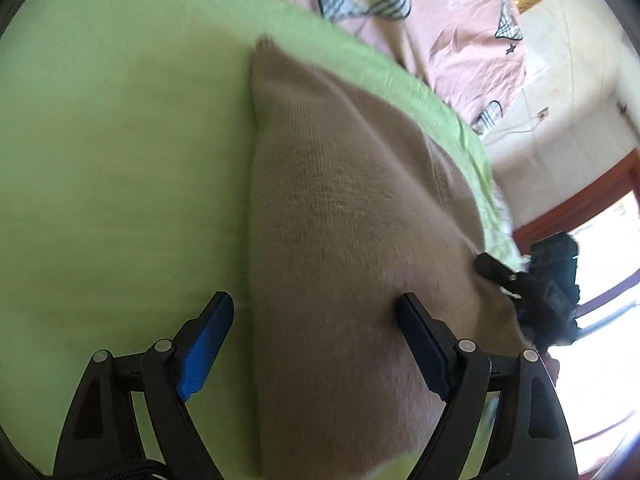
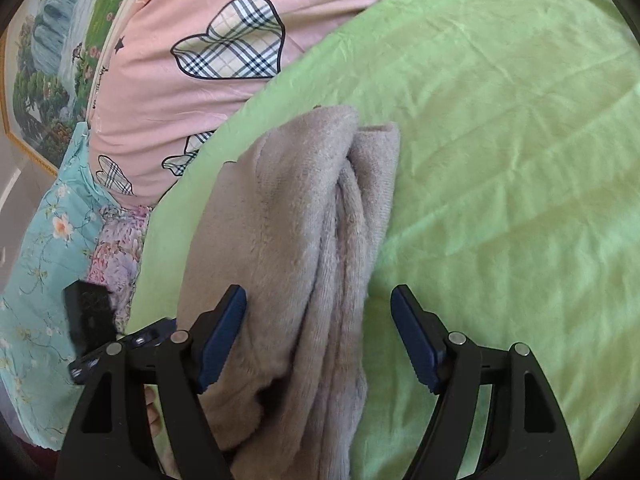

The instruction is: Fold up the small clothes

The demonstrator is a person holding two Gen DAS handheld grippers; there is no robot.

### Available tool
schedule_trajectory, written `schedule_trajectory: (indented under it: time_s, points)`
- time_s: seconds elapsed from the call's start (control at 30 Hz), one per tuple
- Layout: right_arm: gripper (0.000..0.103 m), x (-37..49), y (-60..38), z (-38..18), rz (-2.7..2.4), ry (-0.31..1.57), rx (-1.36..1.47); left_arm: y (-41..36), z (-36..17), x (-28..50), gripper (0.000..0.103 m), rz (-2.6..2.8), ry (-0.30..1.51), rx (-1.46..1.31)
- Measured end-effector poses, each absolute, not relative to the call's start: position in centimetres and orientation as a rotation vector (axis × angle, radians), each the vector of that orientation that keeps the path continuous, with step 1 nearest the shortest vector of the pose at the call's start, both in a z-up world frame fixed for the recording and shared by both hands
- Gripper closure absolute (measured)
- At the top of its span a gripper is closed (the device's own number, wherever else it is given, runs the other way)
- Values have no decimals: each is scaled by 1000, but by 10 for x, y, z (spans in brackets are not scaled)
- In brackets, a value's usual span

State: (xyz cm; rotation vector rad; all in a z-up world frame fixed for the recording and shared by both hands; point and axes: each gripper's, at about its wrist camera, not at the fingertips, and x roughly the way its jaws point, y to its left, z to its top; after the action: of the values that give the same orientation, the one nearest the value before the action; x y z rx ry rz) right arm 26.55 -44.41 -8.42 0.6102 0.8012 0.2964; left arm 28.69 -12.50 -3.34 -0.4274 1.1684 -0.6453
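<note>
A folded beige knit garment [image 1: 344,240] lies on a light green sheet [image 1: 120,160]. My left gripper [image 1: 316,300] is open and hovers over the garment's near left edge, jaws spread wide and empty. In the right wrist view the same garment [image 2: 296,232] shows stacked folded layers with fuzzy fabric on the green sheet [image 2: 500,160]. My right gripper [image 2: 318,292] is open, its jaws spread either side of the garment's near end and holding nothing. The right gripper [image 1: 496,270] also shows at the garment's right edge in the left wrist view.
A pink quilt with plaid heart patches [image 2: 208,52] lies behind the green sheet. A turquoise floral cloth [image 2: 52,240] sits at left. The left gripper's body [image 2: 90,320] shows there too. A framed landscape picture [image 2: 48,72] hangs on the wall.
</note>
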Motion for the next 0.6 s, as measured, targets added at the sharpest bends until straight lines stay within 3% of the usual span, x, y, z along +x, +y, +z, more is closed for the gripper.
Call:
schedule_trajectory:
  time_s: [0.1,0.13,0.17,0.2,0.27,0.33,0.6]
  points:
    - [28,275,-442,-92,313,817,637,-131,-52,306,16,-713,1213,-516]
    - [28,278,-440,-92,311,821,633,-134,-51,309,21,-716,1182,-508]
    - [32,280,-438,-91,311,828,623,-138,-49,311,30,-718,1164,-488]
    - [54,282,-435,-91,325,842,619,-140,-48,312,36,-716,1159,-480]
    - [62,283,-431,-92,319,858,621,-135,-43,310,56,-719,1129,-493]
    - [69,277,-425,-83,309,842,583,-129,-33,304,63,-730,1096,-497]
    - [73,244,-367,-56,435,798,525,-62,22,230,66,-639,986,-389]
